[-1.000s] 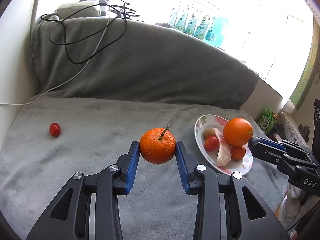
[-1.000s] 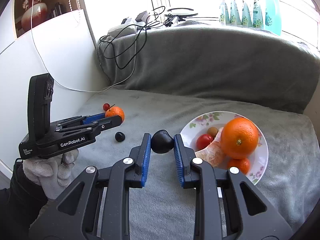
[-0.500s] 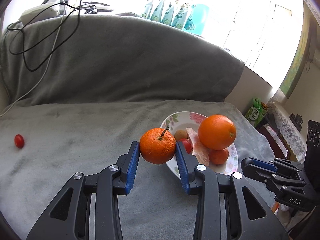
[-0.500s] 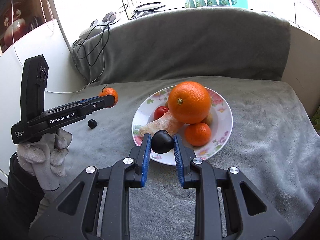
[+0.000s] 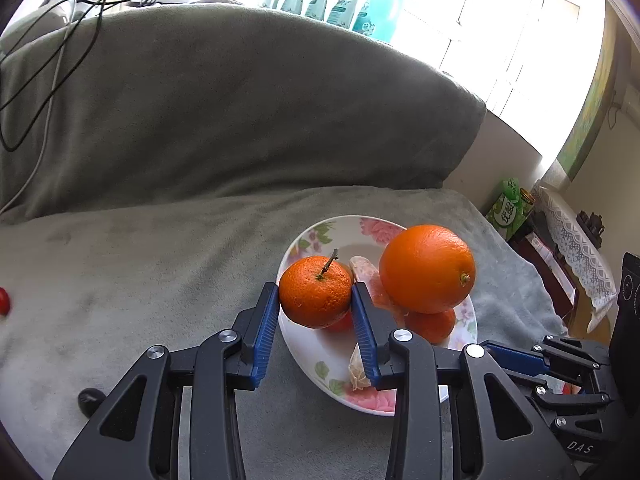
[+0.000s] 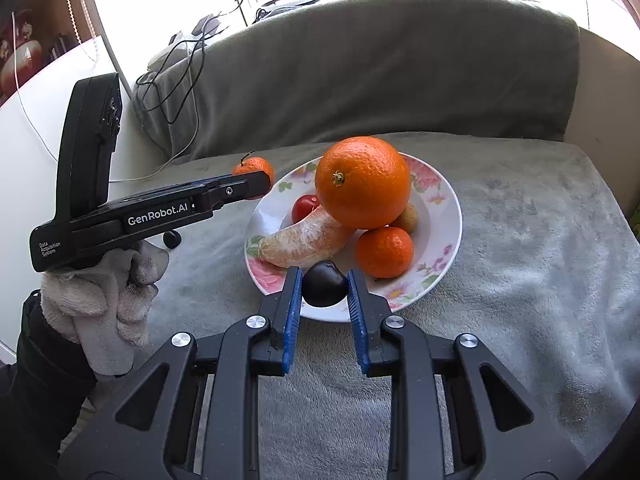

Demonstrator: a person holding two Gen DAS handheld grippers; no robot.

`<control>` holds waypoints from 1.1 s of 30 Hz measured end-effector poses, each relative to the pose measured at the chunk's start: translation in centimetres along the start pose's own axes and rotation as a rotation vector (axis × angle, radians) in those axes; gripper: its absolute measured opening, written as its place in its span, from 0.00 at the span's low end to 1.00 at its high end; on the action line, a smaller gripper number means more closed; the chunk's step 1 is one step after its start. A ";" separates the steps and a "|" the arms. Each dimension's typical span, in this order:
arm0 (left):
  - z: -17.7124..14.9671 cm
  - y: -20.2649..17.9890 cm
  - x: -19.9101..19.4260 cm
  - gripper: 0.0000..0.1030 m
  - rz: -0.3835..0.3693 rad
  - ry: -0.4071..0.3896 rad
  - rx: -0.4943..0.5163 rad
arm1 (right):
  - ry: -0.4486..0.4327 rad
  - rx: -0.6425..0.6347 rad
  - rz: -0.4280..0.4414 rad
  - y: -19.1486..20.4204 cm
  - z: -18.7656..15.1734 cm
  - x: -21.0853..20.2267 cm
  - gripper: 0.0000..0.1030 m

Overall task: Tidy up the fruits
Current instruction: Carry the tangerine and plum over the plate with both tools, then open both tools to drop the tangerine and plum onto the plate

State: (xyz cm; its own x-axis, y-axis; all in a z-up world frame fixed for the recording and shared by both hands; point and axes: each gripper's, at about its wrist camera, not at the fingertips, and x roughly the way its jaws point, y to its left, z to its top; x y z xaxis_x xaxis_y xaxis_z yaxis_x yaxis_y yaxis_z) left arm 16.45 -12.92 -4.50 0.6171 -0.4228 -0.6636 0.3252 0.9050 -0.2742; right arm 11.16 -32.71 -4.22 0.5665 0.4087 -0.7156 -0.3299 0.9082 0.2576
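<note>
A small orange mandarin with a short green stem (image 5: 315,291) is pinched between the blue pads of the left claw (image 5: 316,300), which is held over the left rim of a white floral-patterned ceramic plate (image 5: 320,364). In the right wrist view the same claw is seen from the side, carried by a hand in a pale grey work glove (image 6: 100,292).

A small dark, nearly black round fruit (image 6: 325,284) is clamped by the right claw (image 6: 324,286), just above the near rim of the plate.

On the plate a large round orange (image 6: 363,182) is stacked on top of the other fruit: a smaller orange mandarin (image 6: 384,251), a peeled pale citrus segment (image 6: 304,240), a red cherry tomato (image 6: 304,206) and a small brownish-yellow round fruit (image 6: 407,219) partly hidden behind the orange.

The plate rests on a grey fleece blanket (image 6: 520,260) that is also draped over a raised back behind it. A second small dark fruit (image 5: 90,399) lies on the blanket to the left of the plate, and another red cherry tomato (image 5: 3,301) is cut off by the left edge of the left wrist view.
</note>
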 end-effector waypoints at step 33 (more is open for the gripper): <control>0.5 -1.1 0.0 0.65 -0.026 0.004 0.023 | -0.016 -0.007 -0.003 0.3 0.0 0.5 0.75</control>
State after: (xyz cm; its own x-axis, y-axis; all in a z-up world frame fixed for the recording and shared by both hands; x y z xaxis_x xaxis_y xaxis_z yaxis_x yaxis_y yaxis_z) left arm 16.46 -13.91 -3.88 0.6054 -0.4455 -0.6595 0.3575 0.8926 -0.2748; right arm 11.36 -32.20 -4.51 0.5797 0.4077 -0.7055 -0.3337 0.9087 0.2510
